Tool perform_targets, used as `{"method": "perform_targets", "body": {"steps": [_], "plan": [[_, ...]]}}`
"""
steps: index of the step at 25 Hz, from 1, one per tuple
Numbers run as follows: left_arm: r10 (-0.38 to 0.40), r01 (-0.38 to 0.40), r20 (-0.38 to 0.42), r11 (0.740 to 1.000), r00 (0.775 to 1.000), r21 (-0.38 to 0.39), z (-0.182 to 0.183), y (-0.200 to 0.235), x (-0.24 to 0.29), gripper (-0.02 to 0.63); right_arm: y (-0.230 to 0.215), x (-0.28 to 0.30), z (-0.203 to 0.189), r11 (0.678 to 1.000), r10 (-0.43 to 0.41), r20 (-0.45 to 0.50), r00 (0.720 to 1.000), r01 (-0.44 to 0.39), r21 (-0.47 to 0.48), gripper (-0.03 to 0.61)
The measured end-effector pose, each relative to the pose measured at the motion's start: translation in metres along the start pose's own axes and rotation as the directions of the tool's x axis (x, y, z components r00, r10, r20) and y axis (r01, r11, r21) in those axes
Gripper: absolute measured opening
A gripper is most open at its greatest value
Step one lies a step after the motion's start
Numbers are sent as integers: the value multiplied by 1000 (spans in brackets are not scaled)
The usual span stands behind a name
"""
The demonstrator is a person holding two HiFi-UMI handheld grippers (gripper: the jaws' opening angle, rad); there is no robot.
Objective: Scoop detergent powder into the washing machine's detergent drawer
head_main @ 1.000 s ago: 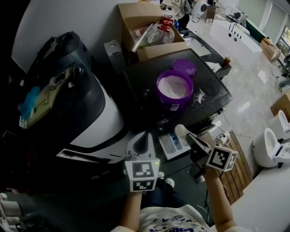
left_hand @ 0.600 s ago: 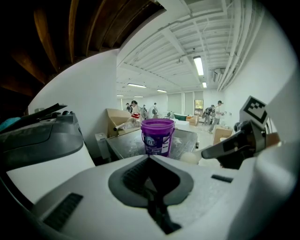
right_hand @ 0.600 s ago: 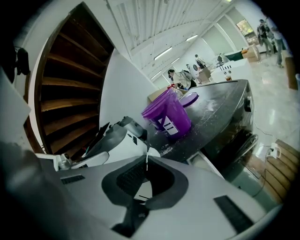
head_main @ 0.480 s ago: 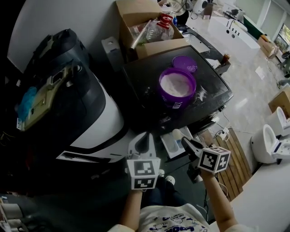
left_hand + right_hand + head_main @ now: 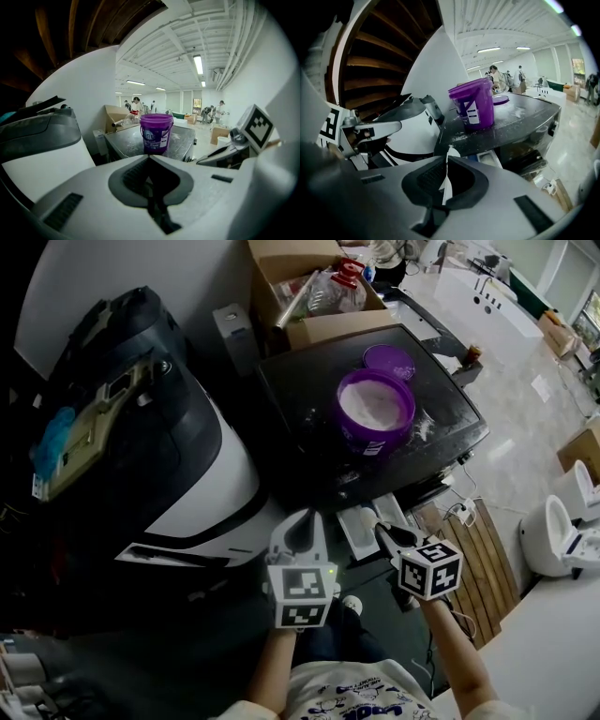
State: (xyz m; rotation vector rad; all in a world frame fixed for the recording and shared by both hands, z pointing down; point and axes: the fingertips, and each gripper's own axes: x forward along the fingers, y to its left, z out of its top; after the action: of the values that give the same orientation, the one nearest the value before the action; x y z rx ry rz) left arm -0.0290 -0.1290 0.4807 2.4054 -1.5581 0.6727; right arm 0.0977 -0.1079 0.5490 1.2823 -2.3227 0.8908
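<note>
Overhead lamps light a wide white hall, and in front of it the dark top of the washing machine [image 5: 300, 409] is seen.

The detergent drawer [image 5: 354, 538] is pulled out below the front edge of the machine. The white scoop [image 5: 367, 517] is held just above it. The right tongs [image 5: 386, 534] are clenched on the thin handle of the scoop, which is seen edge-on between the jaws in the right gripper view. The left tongs [image 5: 298, 529] are closed on nothing and are held beside the drawer, to its left.

Several things could probably go wrong. The handle is gripped only on a narrow edge, so the scoop may twist between the jaws when it is tipped. The powder would then be thrown past the compartment. The drawer is narrow and the scoop bowl looks nearly as wide, so a tilt that is off-centre may send powder to the floor. Whether the scoop is loaded cannot be told.

The purple bucket [image 5: 375, 411] stands open on the machine top, well apart from the drawer. White powder is seen high inside it, and a label is carried on its side. Its lid [image 5: 388, 361] lies just behind it. Some spilled powder [image 5: 424, 430] is scattered beside it, so the powder is judged to scatter easily.
</note>
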Motion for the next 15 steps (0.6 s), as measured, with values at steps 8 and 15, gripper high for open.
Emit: {"method": "perform_targets", "body": {"steps": [8, 15], "plan": [[-10, 9, -16, 1000, 1000, -13, -13, -3, -3, 2, 9, 18, -17, 955, -55, -70, 996, 32, -295, 20], [0, 0, -21, 1000, 1000, -22, -17, 4, -6, 2, 12, 27, -24, 878, -102, -99, 990, 43, -476, 20]]}}
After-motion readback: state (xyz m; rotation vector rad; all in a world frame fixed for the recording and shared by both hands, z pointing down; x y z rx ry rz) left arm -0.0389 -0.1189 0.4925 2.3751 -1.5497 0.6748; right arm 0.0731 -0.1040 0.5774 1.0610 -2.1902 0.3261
